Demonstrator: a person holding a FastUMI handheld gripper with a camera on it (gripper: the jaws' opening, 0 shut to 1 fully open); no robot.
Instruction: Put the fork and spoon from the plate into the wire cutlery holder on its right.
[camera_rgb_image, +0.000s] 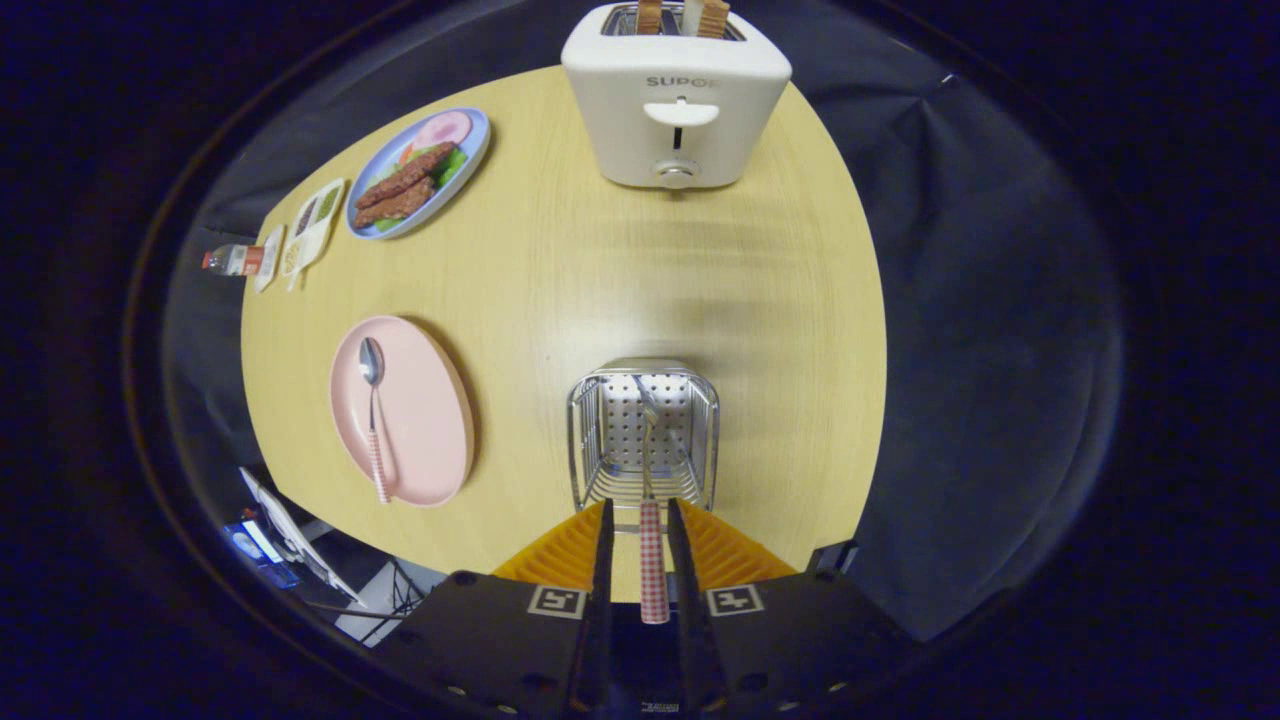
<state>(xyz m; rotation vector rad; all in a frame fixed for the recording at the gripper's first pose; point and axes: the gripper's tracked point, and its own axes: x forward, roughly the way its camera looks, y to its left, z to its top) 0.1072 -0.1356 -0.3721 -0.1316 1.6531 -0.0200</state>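
The fork (650, 540) has a red-checked handle and lies between my gripper's (640, 510) fingers. Its metal head reaches down into the wire cutlery holder (585, 440) just ahead of the fingertips. The handle sits close to the right finger, and a gap shows between it and the left finger, so the fingers stand slightly apart. The spoon (374, 410), with the same checked handle, lies on the pink plate (430, 400) to the left of the holder.
A white toaster (676, 95) with bread slices stands at the far side of the round wooden table (600, 260). A blue plate of food (418, 172), a small divided dish (312, 225) and a bottle (232, 260) sit at the far left.
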